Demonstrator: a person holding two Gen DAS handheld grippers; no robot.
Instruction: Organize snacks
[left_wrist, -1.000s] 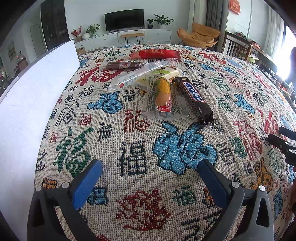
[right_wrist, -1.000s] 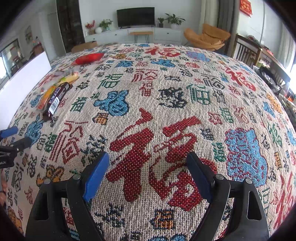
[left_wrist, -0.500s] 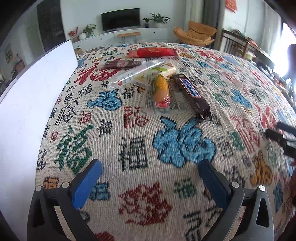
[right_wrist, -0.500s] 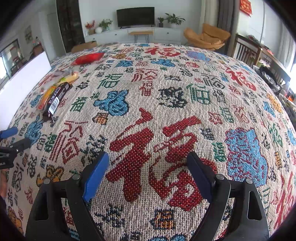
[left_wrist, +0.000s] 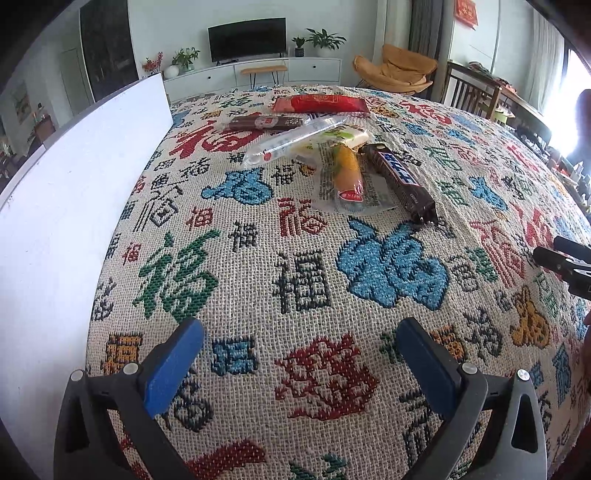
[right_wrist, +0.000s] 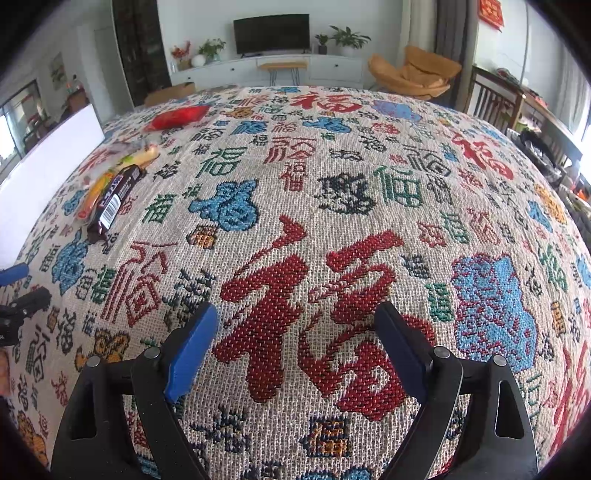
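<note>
left tool (left_wrist: 301, 354) nearer snacks (left_wrist: 343, 162), gaping.

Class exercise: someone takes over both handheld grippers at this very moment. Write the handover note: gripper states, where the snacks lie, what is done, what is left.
Left gripper: open, empty, above the patterned cloth.
Right gripper: open, empty, over bare cloth well right of the snacks.
Snacks lie in a loose cluster ahead of the left gripper: brown chocolate bar nearest, orange sausage pack beside it, clear long packet lying across a pale green-and-cream packet, dark red stick, red packet farthest.
A white board lies along the left edge.
Done: nothing looks sorted yet.
Left: every snack.
</note>
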